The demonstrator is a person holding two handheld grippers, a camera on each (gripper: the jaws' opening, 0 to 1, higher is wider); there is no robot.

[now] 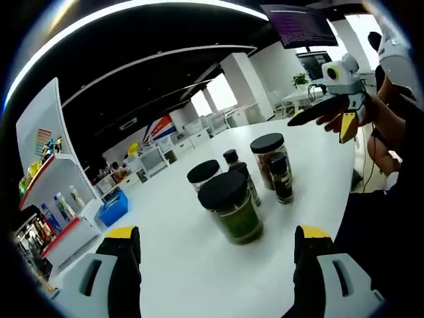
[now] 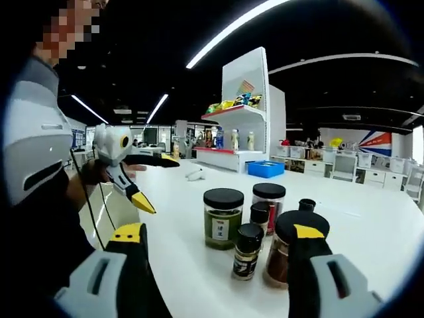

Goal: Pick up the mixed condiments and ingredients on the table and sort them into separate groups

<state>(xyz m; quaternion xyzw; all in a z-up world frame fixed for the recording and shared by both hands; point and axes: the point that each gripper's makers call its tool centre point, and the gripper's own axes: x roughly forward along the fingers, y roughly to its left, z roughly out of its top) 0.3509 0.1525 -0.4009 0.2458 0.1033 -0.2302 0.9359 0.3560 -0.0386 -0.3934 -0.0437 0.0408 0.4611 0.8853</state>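
Black-lidded glass jars (image 1: 235,192) are clustered mid-table (image 1: 179,265), away from its edges. The shelving unit's (image 2: 242,112) front is seen from the right gripper view. Left gripper (image 1: 215,248) and right gripper (image 2: 215,242) are spread, empty.

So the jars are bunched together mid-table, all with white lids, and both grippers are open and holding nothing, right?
Not quite: the lids are black, not white, as the right gripper view shows on the jars. The rest holds: they stand bunched on the table, and the left gripper and right gripper are open, holding nothing.
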